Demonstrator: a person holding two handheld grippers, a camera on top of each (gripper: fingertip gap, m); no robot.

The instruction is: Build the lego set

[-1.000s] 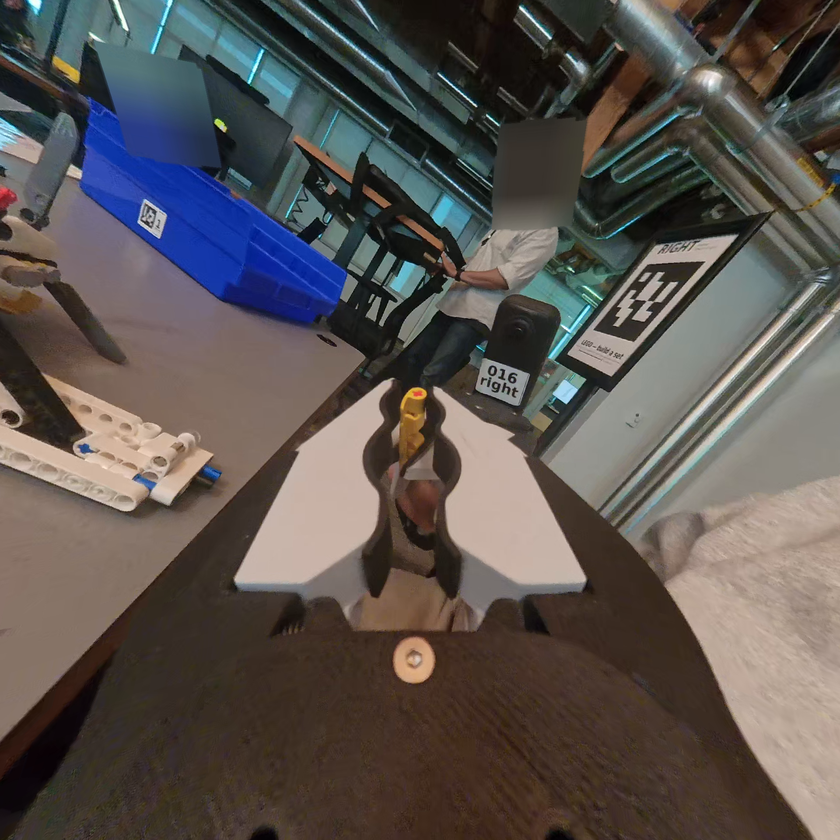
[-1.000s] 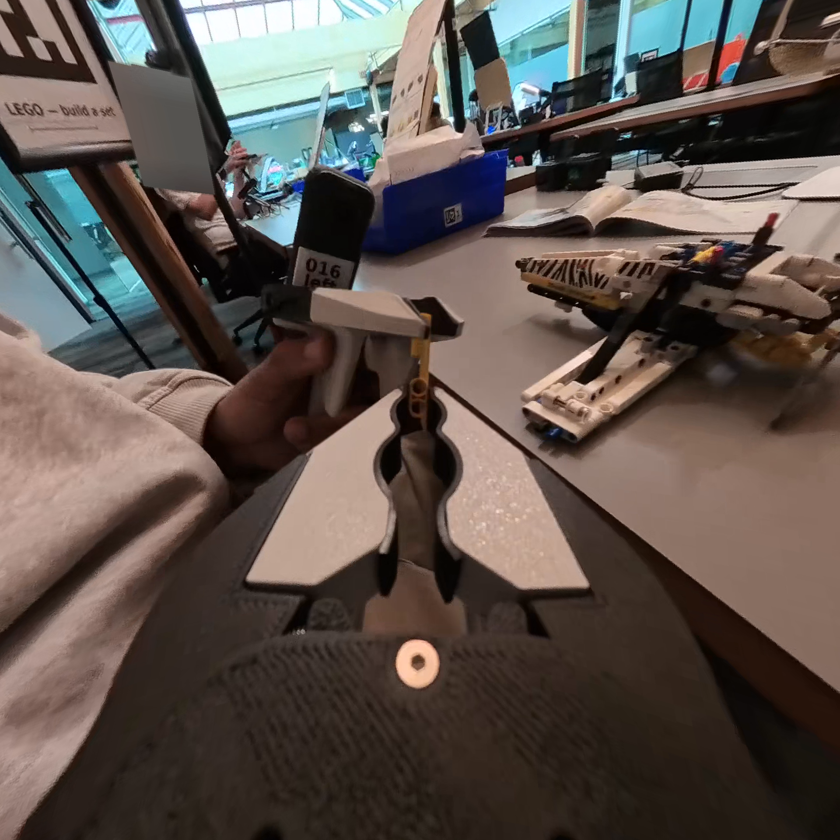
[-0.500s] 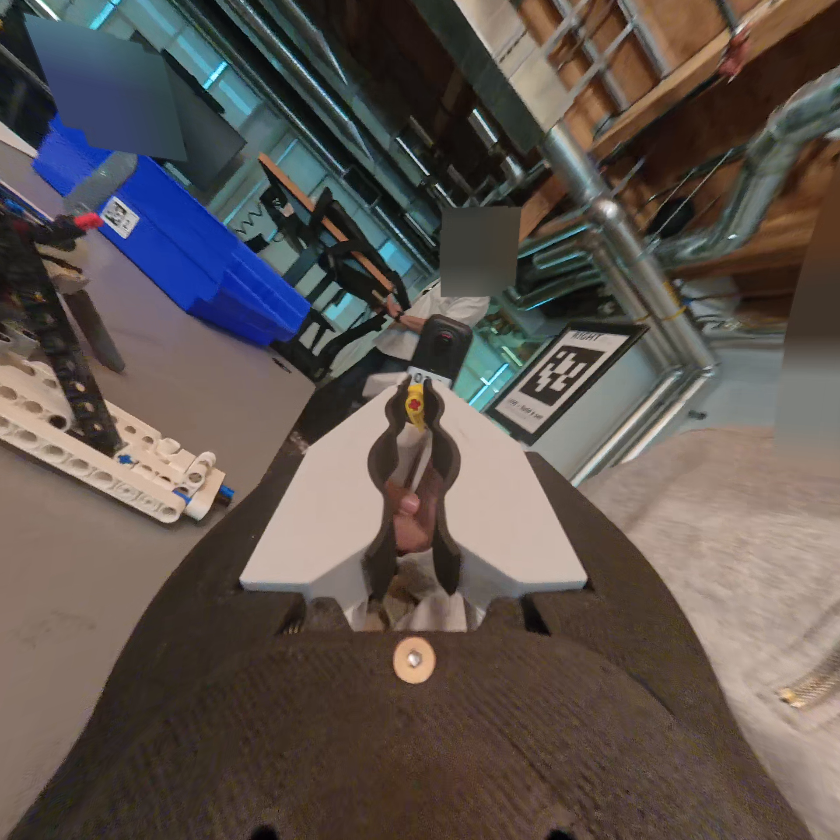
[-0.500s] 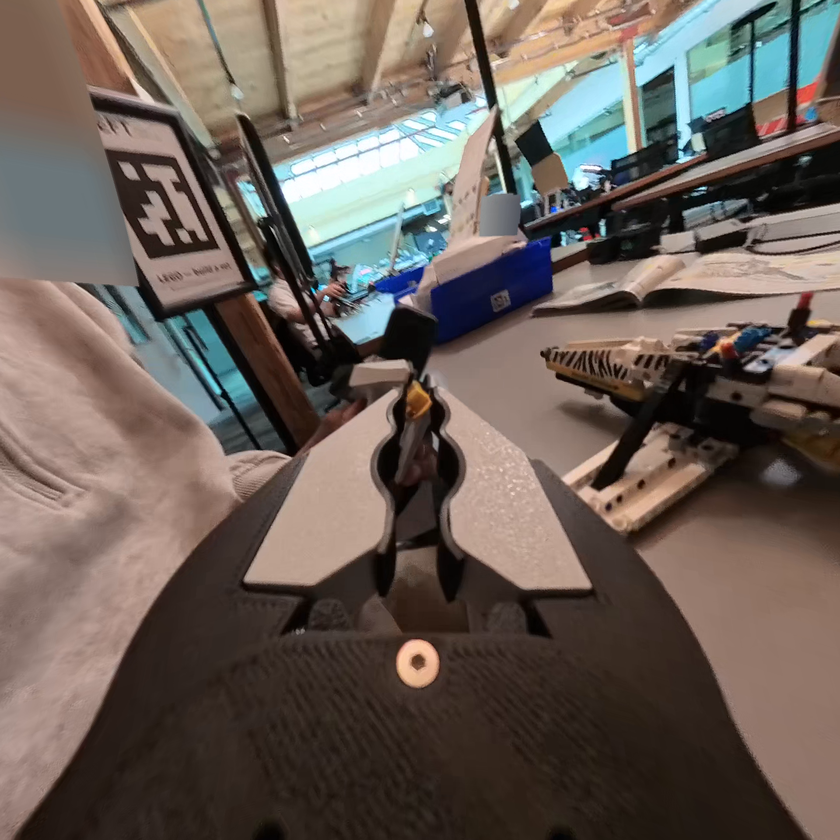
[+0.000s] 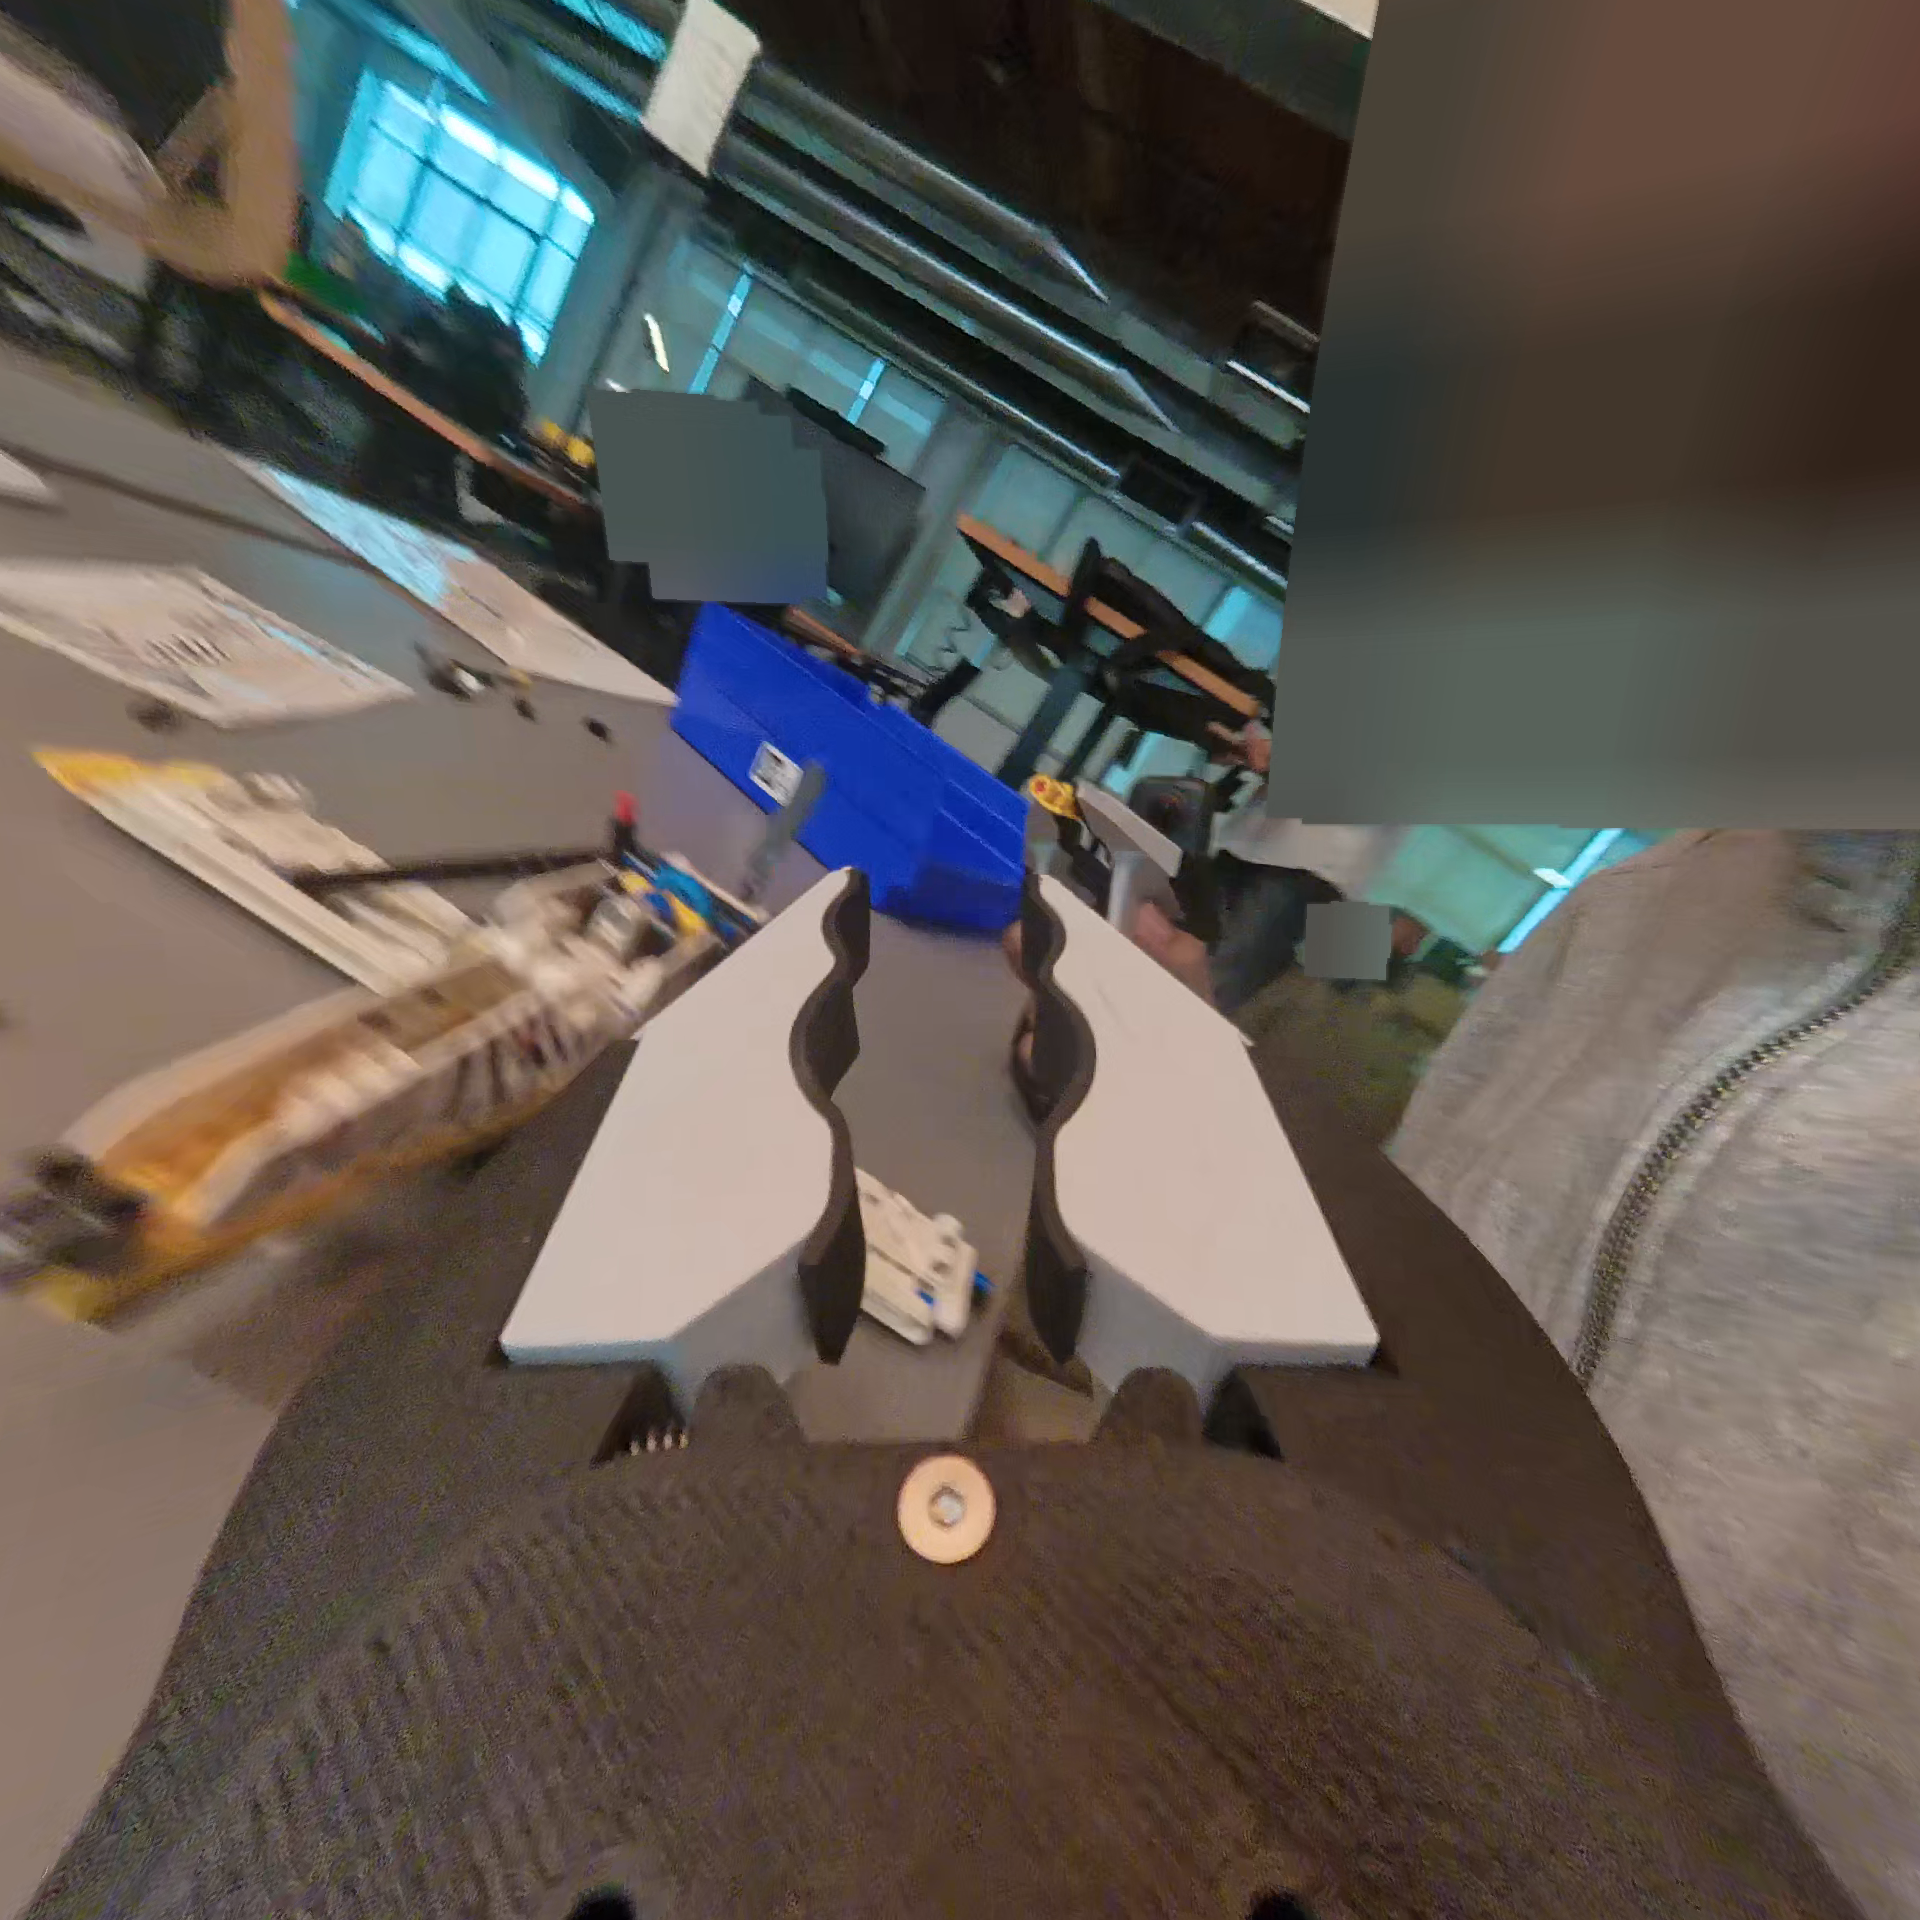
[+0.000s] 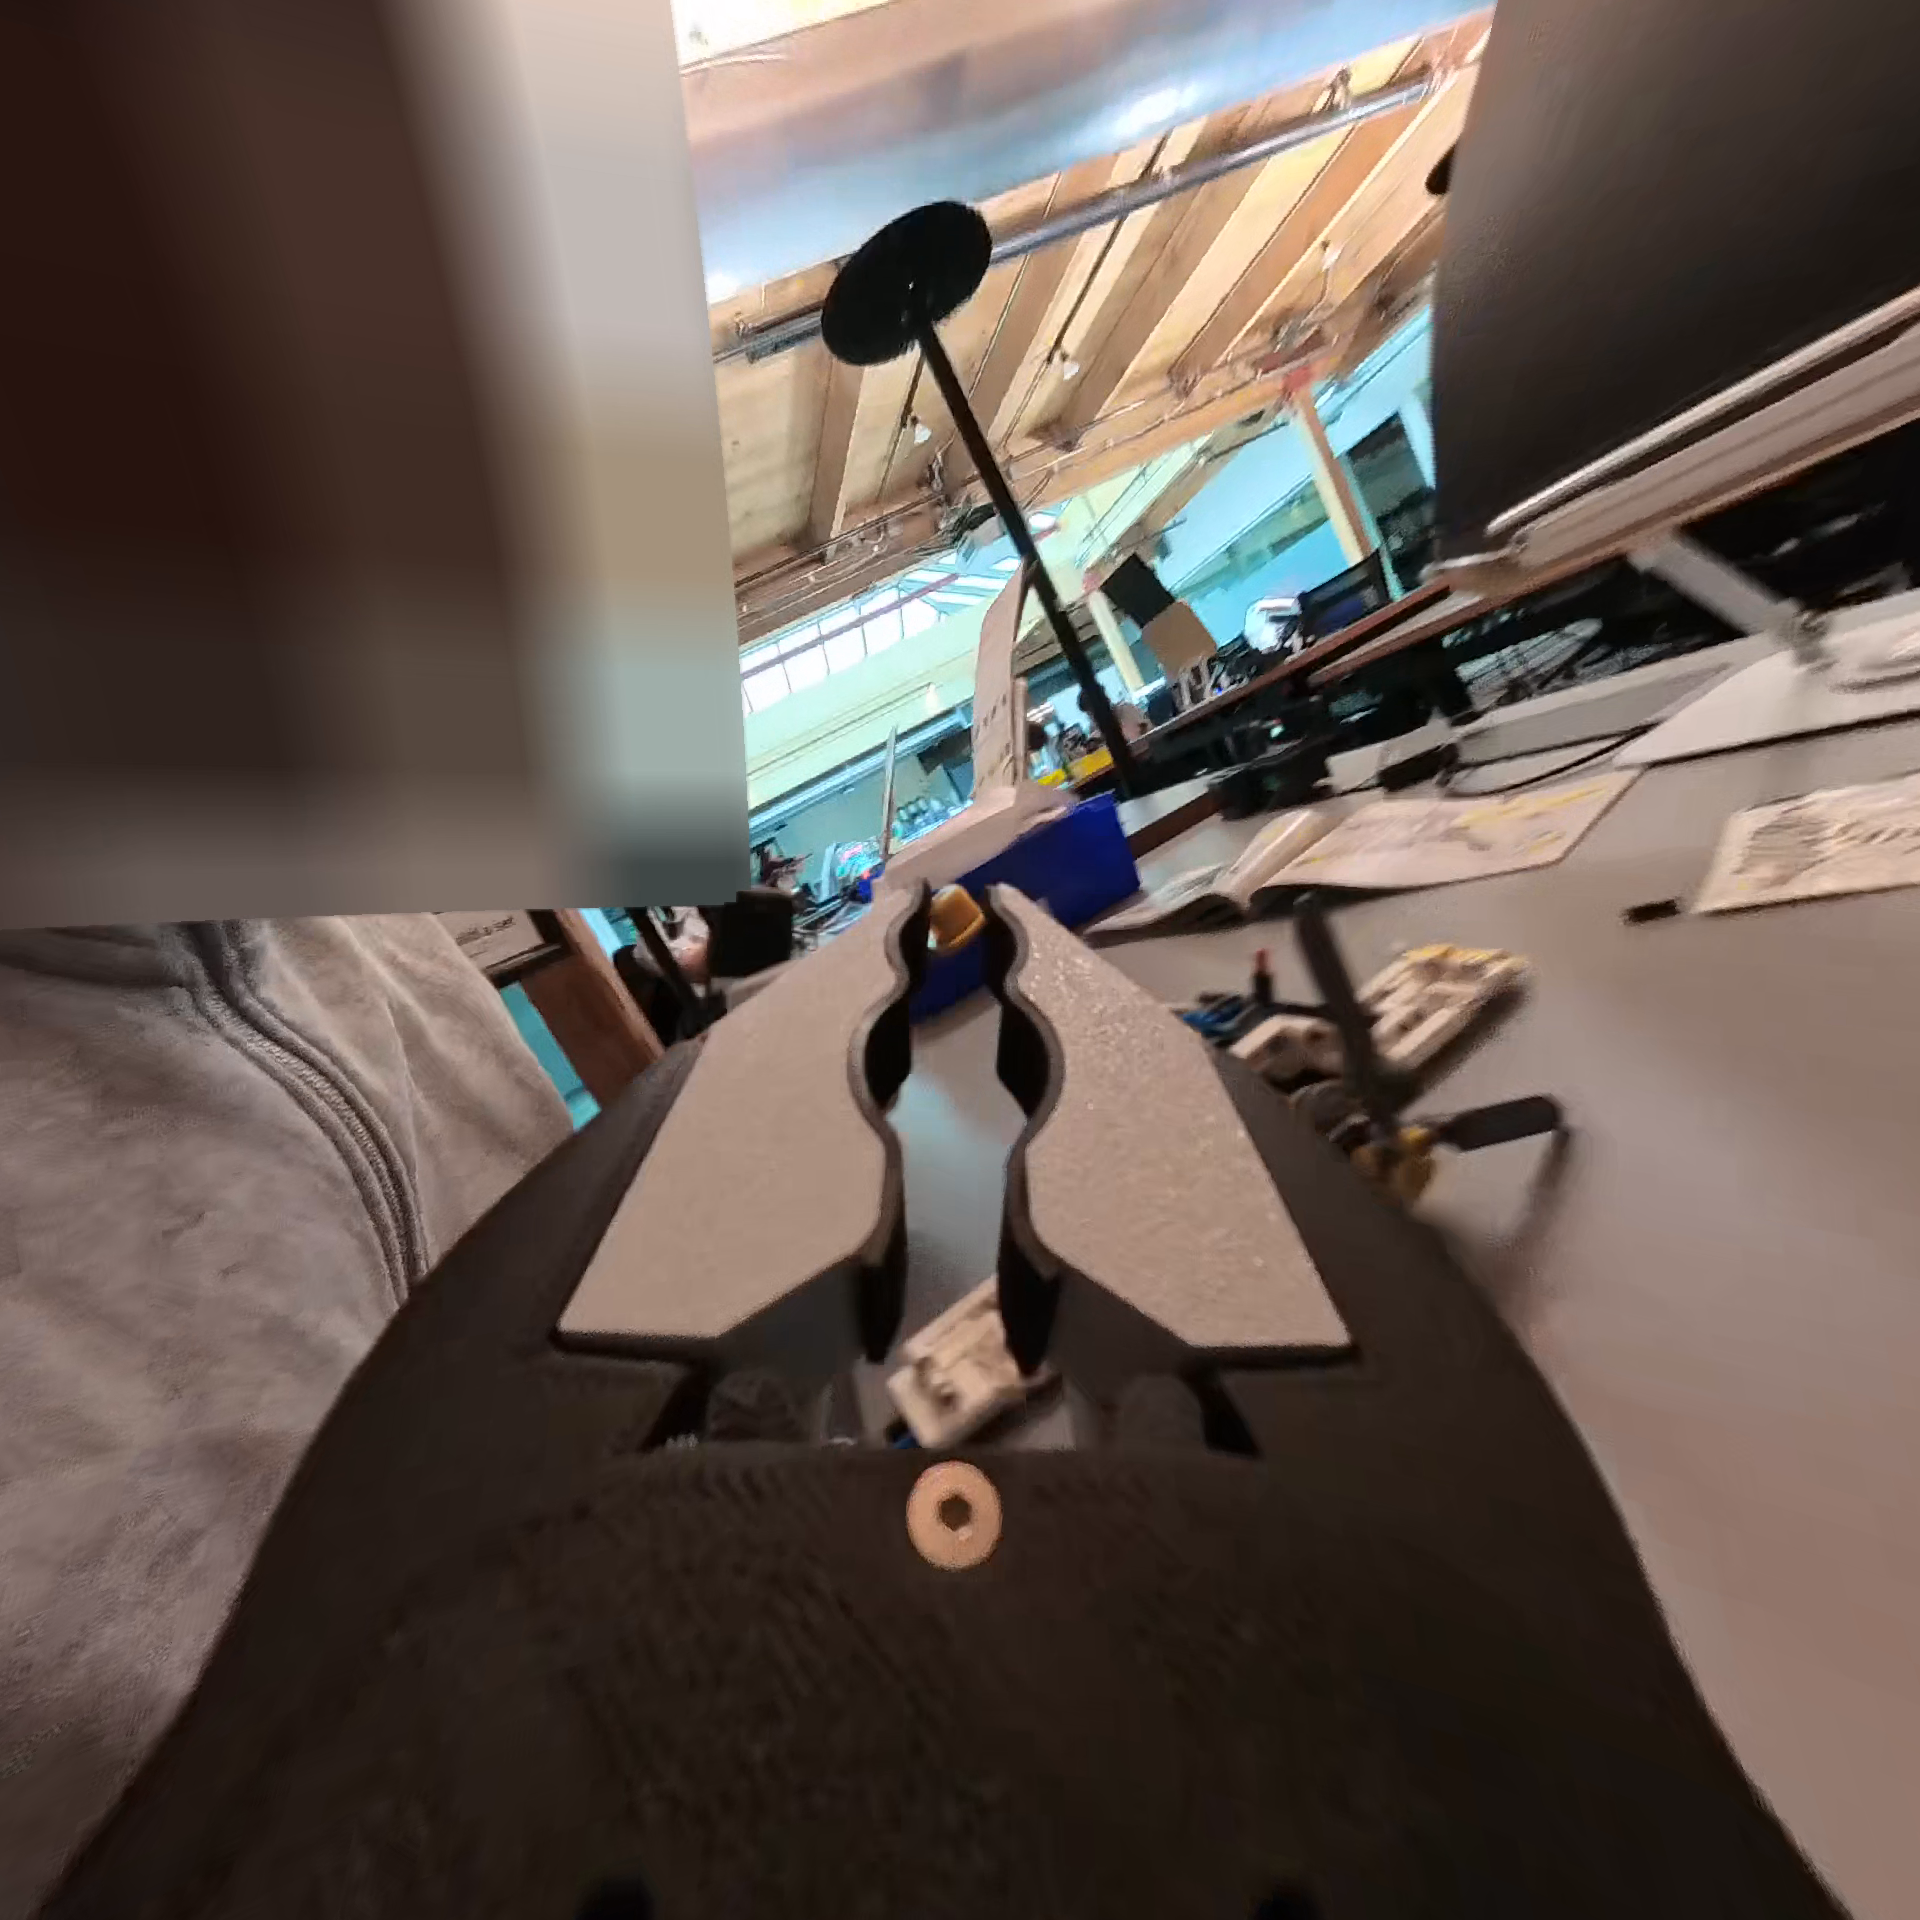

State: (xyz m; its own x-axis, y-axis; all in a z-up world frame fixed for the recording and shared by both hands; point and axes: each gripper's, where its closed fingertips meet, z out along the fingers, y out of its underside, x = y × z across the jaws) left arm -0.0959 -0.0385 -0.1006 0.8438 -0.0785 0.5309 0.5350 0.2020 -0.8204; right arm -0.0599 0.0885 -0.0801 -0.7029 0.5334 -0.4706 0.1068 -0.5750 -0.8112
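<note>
Item: small yellow piece [image 6: 954,918], pinched at the very tips of the right gripper [image 6: 957,906], whose jaws stand narrow around it. The same piece [image 5: 1051,795] shows in the left wrist view, held up clear of the counter [image 5: 125,956]

Item: partly built lego model [image 5: 395,1029], white, black and yellow, lying on the counter to the left of the left gripper [image 5: 940,899]; badly blurred in that view. In the right wrist view the model [image 6: 1382,1049] sits right of the gripper, with a black strut and a dark blade sticking out toward the near edge. A white beam end with blue pins [image 5: 914,1262] lies below the left gripper

Item: left gripper, jaws wide apart and empty

Surroundings: blue bin [image 5: 862,800] further back on the counter; open instruction booklet [image 6: 1351,847] and loose printed sheets [image 6: 1818,847] beyond the model; grey zipped sleeve [image 5: 1704,1195] at the frame edge

Risks, as judged:
- Tip-only hold on the yellow piece; it may twist or spring out when pressed into a hole
- The model looks free on the counter; pushing without the left gripper bracing it would likely slide it
- The protruding strut and blade could be knocked loose by an approaching gripper
- A dropped piece could roll off the near counter edge
</note>
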